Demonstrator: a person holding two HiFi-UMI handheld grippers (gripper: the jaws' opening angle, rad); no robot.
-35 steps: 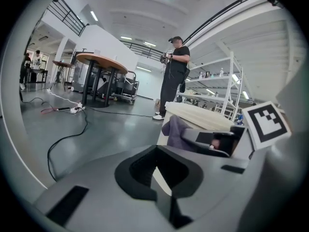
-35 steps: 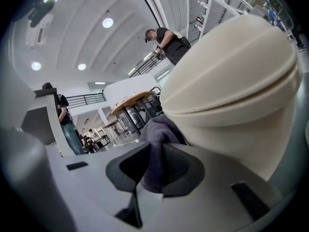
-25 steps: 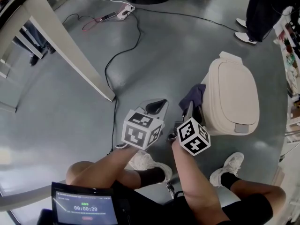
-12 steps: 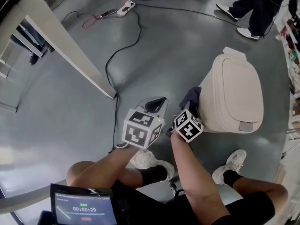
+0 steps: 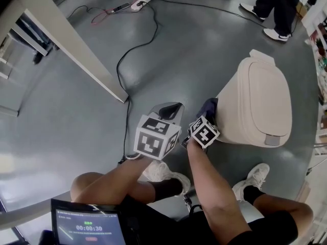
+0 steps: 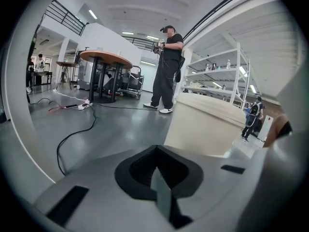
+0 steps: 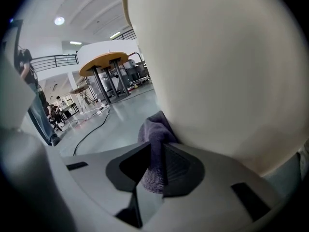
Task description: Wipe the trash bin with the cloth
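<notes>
As wiping looks only partly done, the head view shows the right gripper [image 5: 206,115] pressing the cloth [image 5: 208,107] low on the bin [image 5: 260,101], forearm reaching down. Left gripper view: the left gripper [image 6: 157,174], closed and empty, idles beside the bin. Right gripper view: jaws clamp the cloth against the bin's wall; the lid likely remains.

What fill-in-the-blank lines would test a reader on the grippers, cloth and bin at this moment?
1. The right gripper is shut on a purple ____ pressed against the bin's side.
2. The left gripper has its jaws together and holds ____.
3. The lid of the beige trash bin is ____.

Missing words: cloth; nothing; closed.
</notes>
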